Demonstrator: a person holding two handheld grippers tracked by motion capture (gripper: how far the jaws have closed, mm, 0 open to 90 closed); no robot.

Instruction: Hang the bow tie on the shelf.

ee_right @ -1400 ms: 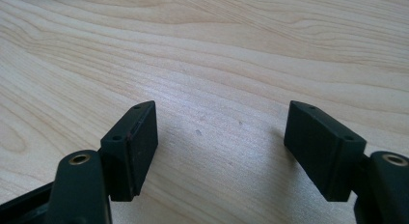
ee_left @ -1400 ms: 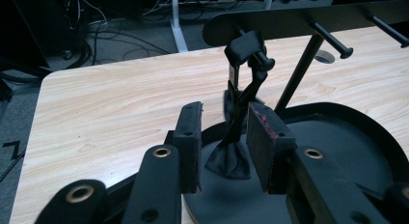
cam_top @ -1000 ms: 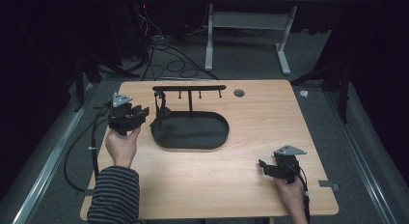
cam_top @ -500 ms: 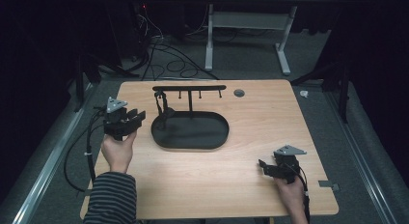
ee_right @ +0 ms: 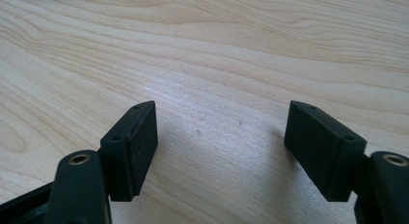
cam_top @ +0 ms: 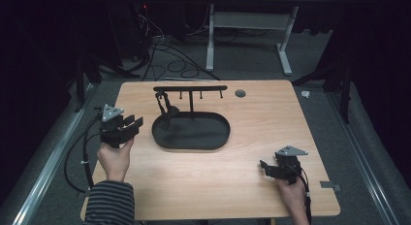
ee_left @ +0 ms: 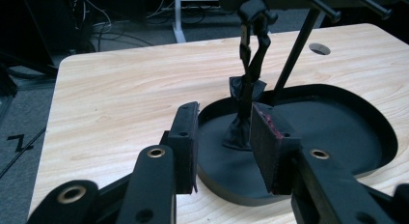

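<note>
The left tool (cam_top: pixel 130 124) hovers over the desk (cam_top: pixel 252 186) just left of the black tray (cam_top: pixel 191 133), its jaws partly apart, having just been opening, with nothing between them. Ahead of it a dark strap (ee_left: pixel 248 96) hangs from the rack (cam_top: pixel 190 88) into the tray. The right tool (cam_top: pixel 265 168) rests wide open and empty on bare wood, well apart from the tray.

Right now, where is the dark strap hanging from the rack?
In the high view, the dark strap hangs from the black hook rack's left end, over the black oval tray.
</note>
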